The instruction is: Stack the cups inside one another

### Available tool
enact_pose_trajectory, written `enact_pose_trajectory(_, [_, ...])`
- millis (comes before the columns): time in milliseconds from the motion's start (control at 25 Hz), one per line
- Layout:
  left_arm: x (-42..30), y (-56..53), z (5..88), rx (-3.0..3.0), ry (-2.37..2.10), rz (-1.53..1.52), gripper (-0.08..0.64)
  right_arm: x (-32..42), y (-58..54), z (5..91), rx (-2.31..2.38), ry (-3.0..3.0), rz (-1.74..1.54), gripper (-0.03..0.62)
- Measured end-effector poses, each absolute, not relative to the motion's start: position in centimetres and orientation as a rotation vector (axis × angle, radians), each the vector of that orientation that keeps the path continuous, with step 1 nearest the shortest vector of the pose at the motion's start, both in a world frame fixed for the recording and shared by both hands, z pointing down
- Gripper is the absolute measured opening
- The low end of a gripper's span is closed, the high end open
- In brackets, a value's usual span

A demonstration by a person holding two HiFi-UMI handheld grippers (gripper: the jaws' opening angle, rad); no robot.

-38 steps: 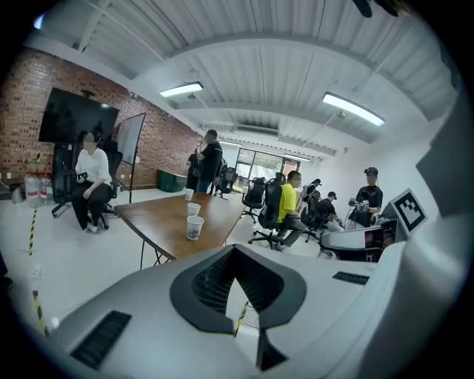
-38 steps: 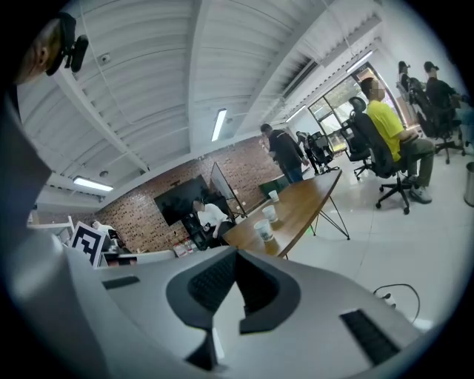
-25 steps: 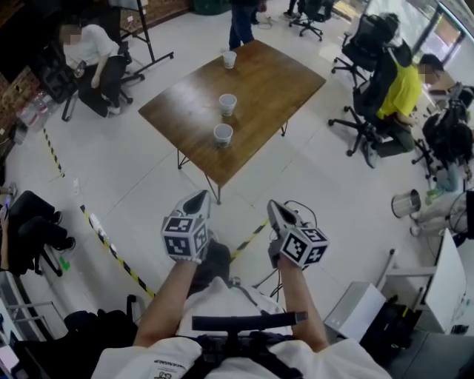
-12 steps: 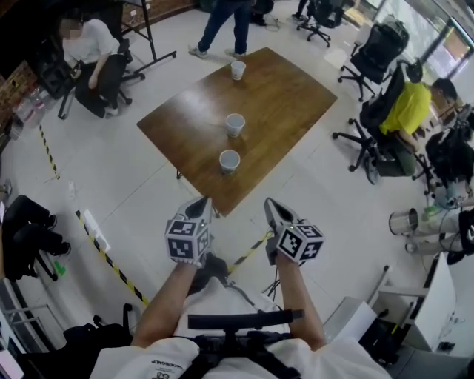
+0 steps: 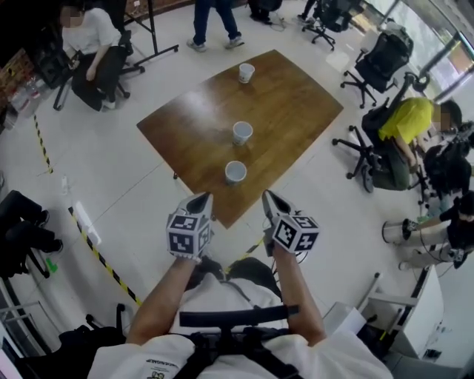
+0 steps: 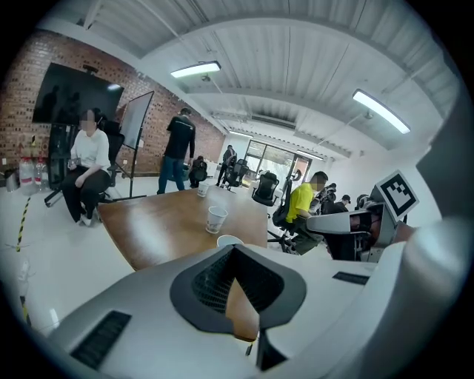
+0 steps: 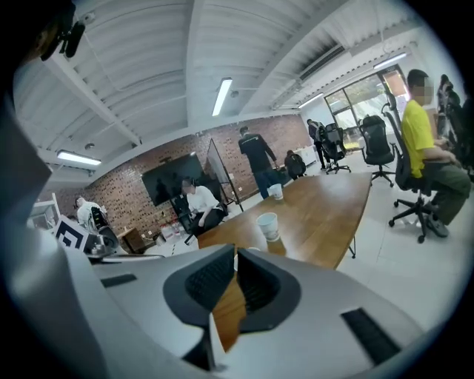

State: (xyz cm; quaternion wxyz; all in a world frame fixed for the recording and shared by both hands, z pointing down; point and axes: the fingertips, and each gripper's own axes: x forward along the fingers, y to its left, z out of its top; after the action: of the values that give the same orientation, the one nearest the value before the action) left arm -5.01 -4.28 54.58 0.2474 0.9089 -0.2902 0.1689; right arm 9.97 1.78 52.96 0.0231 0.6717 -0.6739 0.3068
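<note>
**Three cups waiting apart, both grippers short of the table**

The three white cups are standing upright and well apart in a loose row on the wooden table (image 5: 296,111): the near cup (image 5: 235,172) close to the table's near corner, the middle cup (image 5: 242,132) beyond it, and the far cup (image 5: 246,72) by the far edge. None is sitting inside another, so stacking is not yet under way.

The left gripper (image 5: 199,200) is hovering just short of the near corner with its jaws pressed together and empty. The right gripper (image 5: 270,198) is hovering beside it; its jaws have just been opening, are standing slightly parted, and are holding nothing.

The cups look light and thin-walled. A hard pinch is likely to crush a rim, and a jaw arriving barely spread could nudge the near cup over or off the corner it is standing close to.

The table is showing a glossy, bare top. Around it, the white floor (image 5: 148,192) is carrying striped tape (image 5: 104,255), office chairs are ringing the room, a person in a yellow top (image 5: 411,122) is sitting at the right, and another person (image 5: 211,18) is standing past the far edge.
</note>
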Motion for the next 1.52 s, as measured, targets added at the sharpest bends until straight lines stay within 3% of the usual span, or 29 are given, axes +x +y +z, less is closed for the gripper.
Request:
enact_pose_trajectory(200, [-4.1,-4.9,54.6,2.485,-0.773,0.461,-0.005,10.9,-0.1,53.5,2.045,-2.056,0.914,0.038])
enact_pose_trajectory(480, [-3.1,-5.4,55.4,2.472,-0.767,0.468,-0.005,12.3,-3.1,54.6,1.993,-2.044,0.908,0.112])
enact_pose_trajectory(680, [-2.0,-6.0,55.8,2.449,-0.786,0.464,-0.005,13.0,-5.3,55.8,1.928,-2.037,0.913,0.127])
enact_pose_trajectory(1520, [-0.3,-7.9,58.6,2.378,-0.840,0.485,-0.005,11.9,-11.1,64.5,1.666,-1.974,1.046,0.120])
